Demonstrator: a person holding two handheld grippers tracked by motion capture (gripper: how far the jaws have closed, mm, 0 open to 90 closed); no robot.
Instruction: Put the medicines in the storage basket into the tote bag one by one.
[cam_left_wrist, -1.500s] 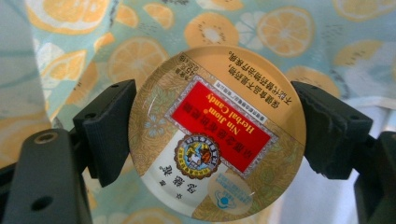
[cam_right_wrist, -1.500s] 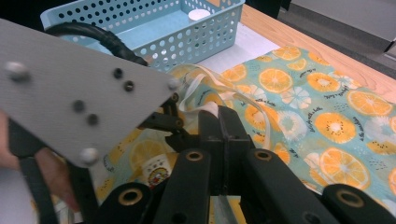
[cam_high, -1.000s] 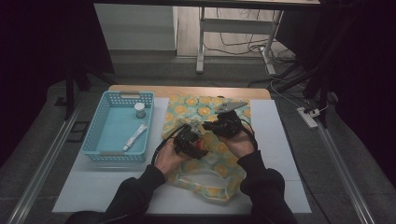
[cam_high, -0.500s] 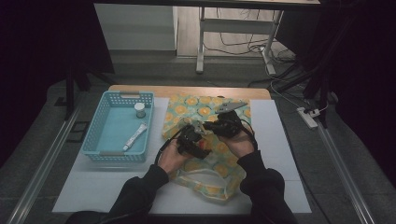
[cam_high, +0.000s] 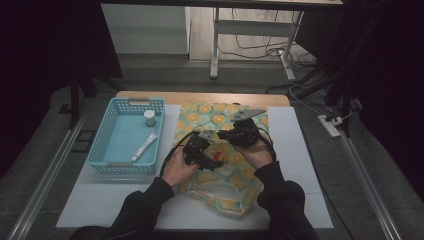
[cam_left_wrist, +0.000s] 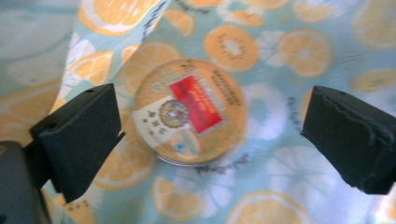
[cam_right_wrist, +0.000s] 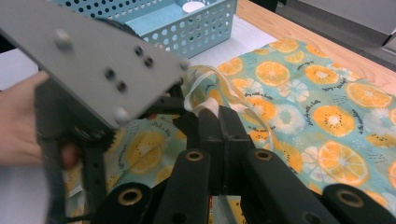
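left tool (cam_left_wrist: 205, 140) has just been opening – jaws wide over a round tin (cam_left_wrist: 190, 111) lying in the orange-print bag (cam_high: 220, 150); right tool (cam_right_wrist: 219, 122) clamped on the bag's handle (cam_right_wrist: 215, 86).

The high view is dimly lit, with dark surroundings; both gripper views are brightly lit and slightly blurred.

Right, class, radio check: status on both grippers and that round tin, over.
Left gripper open, fingers just widened, round tin lying free on the orange-print bag. Right gripper shut on the bag's white handle. Nothing in the way.
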